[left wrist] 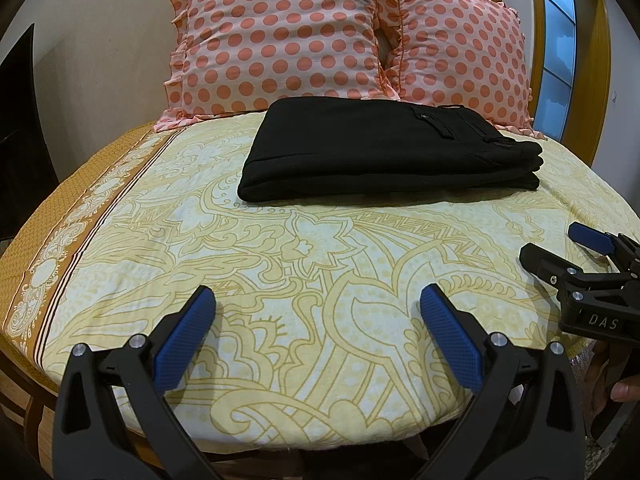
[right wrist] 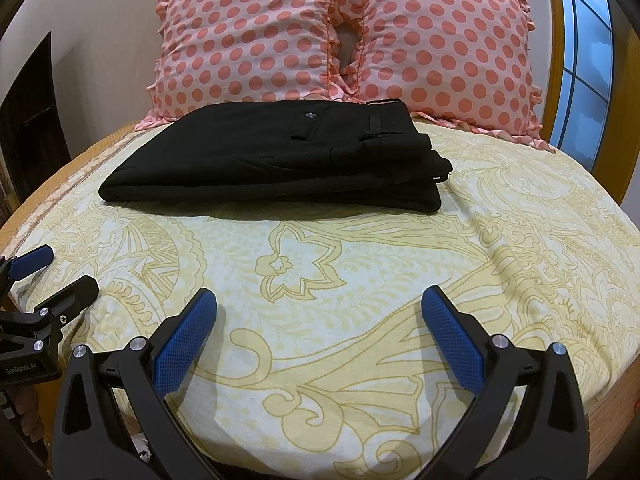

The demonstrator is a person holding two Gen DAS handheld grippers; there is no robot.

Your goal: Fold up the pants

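Bed (left wrist: 360, 280) carrying folded black pants (left wrist: 384, 152) in front of two dotted pillows (left wrist: 280, 40).
Soft, light, floppy cloth, I judge; I'd pinch the thick folded edge. Left gripper (left wrist: 316, 300) and right gripper (right wrist: 318, 300) hover near me, fingers wide apart, empty.

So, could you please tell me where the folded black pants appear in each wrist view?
Left wrist view: the folded black pants lie upper centre, slightly right, on the patterned bedsheet.
Right wrist view: the folded black pants lie upper centre, slightly left, waistband to the right.
Shared landmark: the polka-dot pillows directly behind them.
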